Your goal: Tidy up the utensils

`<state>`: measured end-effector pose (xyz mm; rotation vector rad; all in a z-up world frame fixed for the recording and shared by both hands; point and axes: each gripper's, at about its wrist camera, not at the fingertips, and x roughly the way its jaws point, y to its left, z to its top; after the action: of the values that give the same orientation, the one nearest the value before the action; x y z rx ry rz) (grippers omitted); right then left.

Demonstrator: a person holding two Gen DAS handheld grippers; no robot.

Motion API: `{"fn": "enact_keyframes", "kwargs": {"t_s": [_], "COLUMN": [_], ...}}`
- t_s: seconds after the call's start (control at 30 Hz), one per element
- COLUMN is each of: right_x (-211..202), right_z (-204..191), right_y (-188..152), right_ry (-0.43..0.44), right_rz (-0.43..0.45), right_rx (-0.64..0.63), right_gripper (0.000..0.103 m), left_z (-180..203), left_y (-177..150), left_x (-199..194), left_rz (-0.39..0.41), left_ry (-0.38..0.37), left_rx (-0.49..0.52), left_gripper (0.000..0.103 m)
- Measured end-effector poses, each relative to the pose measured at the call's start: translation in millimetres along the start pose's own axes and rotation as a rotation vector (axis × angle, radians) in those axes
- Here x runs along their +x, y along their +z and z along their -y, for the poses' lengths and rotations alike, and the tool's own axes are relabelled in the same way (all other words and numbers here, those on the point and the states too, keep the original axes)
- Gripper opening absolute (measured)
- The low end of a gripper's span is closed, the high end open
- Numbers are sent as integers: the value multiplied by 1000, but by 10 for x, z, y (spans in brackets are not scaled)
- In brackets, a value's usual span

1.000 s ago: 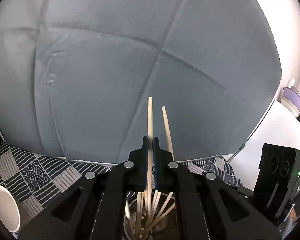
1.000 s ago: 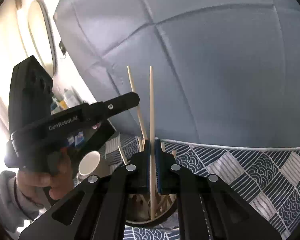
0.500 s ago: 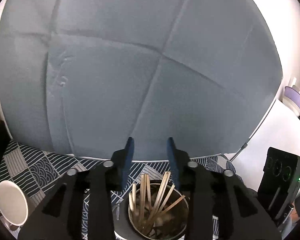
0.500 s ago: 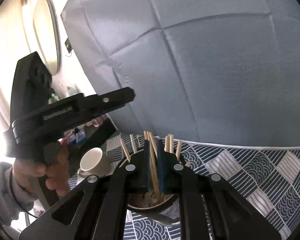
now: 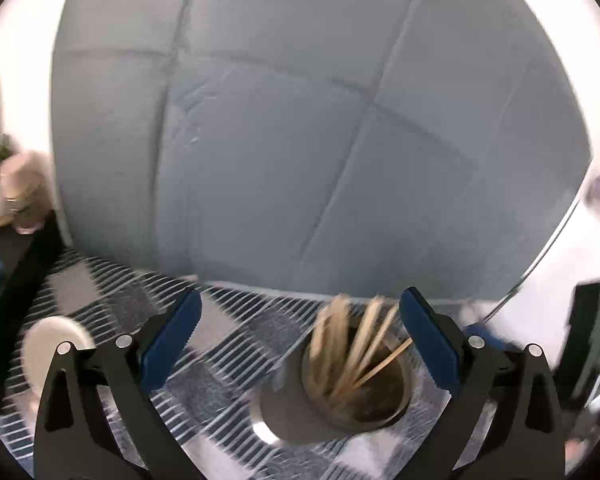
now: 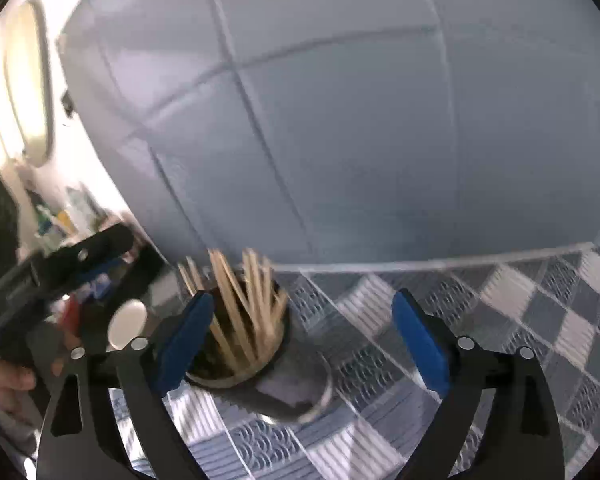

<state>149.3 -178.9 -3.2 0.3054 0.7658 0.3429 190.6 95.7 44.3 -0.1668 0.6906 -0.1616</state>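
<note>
Both tools spread wide over the chopstick holder.

The left tool [image 5: 300, 312] and right tool [image 6: 302, 316] have just been opening, nothing between their pads. The light wooden chopsticks [image 6: 244, 300] stand in the round metal holder [image 5: 356, 396] on the blue-and-white patterned bench cloth [image 6: 500, 320], near its back edge, beside a white cup [image 5: 54, 348].

The right gripper [image 6: 302, 342], its jaws just opened, holds nothing; the chopsticks [image 6: 240, 304] stand in a cup [image 6: 276, 384] beside its left fingers [image 6: 186, 340].

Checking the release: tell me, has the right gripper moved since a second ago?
Yes. The right gripper has shifted rightward off the metal cup, its jaws just opened, empty.
</note>
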Motion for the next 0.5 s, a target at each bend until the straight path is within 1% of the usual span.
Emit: {"fn": "enact_keyframes", "kwargs": {"t_s": [0.1,0.17,0.27,0.37,0.47,0.5], "right_x": [52,80,84,18,-59,-105], "right_z": [81,120,205,219,164,129], "right_y": [-123,-203,-388,-506,-614,-654], "right_ry": [-35,-36,-30,-36,-52,-64], "right_rz": [-106,-152,-199,-194,-171,-150], "right_rx": [42,76,128,129,76,43], "right_gripper": [90,90,90,90,90,90], "left_z": [-10,-58,-102,-134,-215,-249], "left_y": [-195,-339,-571,-754,-933,-952], "left_x": [-77,-128,-195,-267,-349,-339], "left_rz": [-18,-31,-53,-66,-91,-98], "left_ry": [91,98,130,147,161,162], "left_rx": [77,84,120,145,121,111], "left_gripper": [97,97,97,97,97,97]}}
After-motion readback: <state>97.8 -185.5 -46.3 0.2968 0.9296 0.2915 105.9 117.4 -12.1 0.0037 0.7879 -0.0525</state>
